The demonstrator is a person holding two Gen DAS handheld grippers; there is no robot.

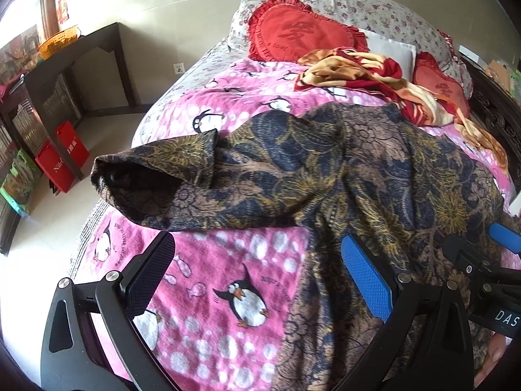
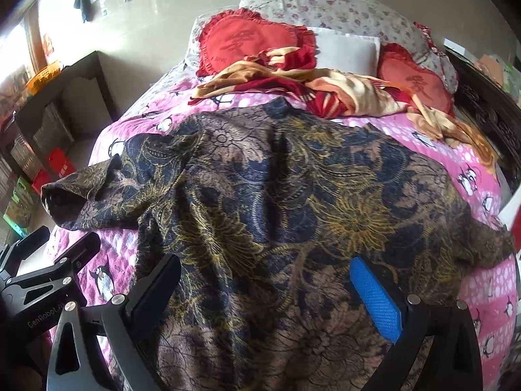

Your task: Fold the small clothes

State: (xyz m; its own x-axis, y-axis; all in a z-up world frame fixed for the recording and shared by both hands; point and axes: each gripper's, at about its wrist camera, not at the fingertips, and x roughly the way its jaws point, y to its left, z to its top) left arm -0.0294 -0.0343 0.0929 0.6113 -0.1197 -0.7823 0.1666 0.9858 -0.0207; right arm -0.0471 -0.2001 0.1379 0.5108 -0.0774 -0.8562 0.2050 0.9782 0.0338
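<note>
We're at the very start of the fold, by the look of it. The dark flowery top is spread across the pink penguin blanket, body roughly flat but wrinkly, with one sleeve sticking out to the left, its cuff gaping open. Nothing looks folded yet, so we'd call this the lay-it-out-and-pick-a-grab-spot stage.

Left gripper: spread wide, nothing between the fingers. Its black finger sits over bare blanket, and the blue one is over the near edge of the top. We can't tell if it's actually touching the cloth or just above it.

Right gripper: also wide apart and not holding anything, both fingers over the near part of the top's body.

Next move, we reckon: bring that sleeve in across the body, or pinch the near hem and carry it toward the collar. Either way the fingers need to come down and close on a single edge of fabric. The cloth looks thin and floppy, so it'd likely bunch if grabbed mid-panel. Red heart pillows and a crumpled gold-and-red cloth sit beyond, out of the way.
</note>
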